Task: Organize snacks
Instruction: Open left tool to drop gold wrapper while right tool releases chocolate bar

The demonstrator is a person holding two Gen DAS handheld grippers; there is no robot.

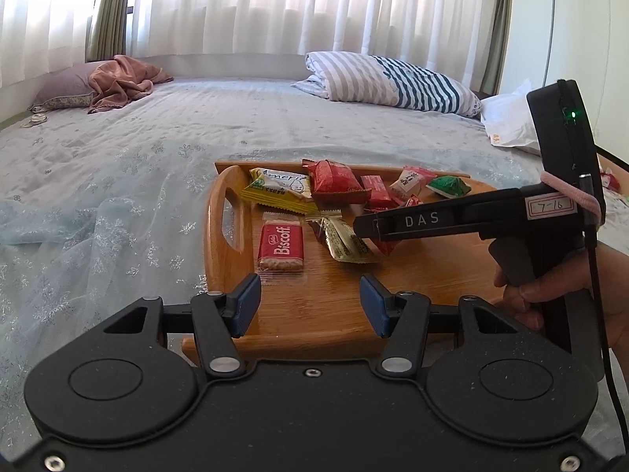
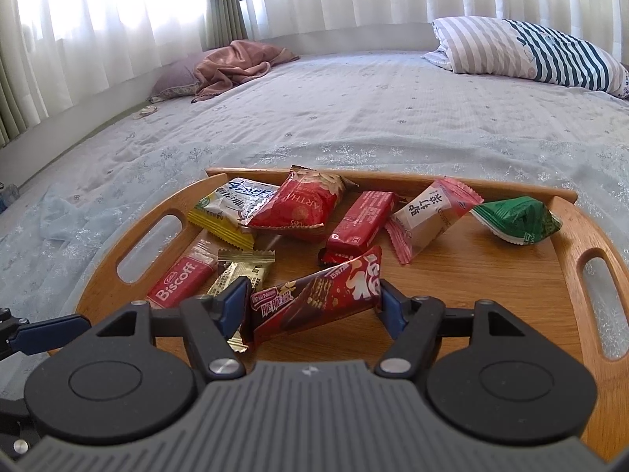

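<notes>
Many snacks lie on the tray (image 1: 232,251), which sits on the bed (image 1: 118,181). Left tongs (image 1: 310,303) hang open and empty over the tray's near end, by the Biscoff (image 1: 280,246).

Right tongs (image 2: 312,306) have the wafer bar (image 2: 322,295) between their pads, tilted. I cannot tell if they squeeze it. Set it flat in a free spot, then pull away slowly.

"Biscoff" stands on the red biscuit packet (image 1: 280,244), "DAS" on the right gripper's finger (image 1: 422,220), and a handwritten "7-16" on its white label (image 1: 551,207).
</notes>
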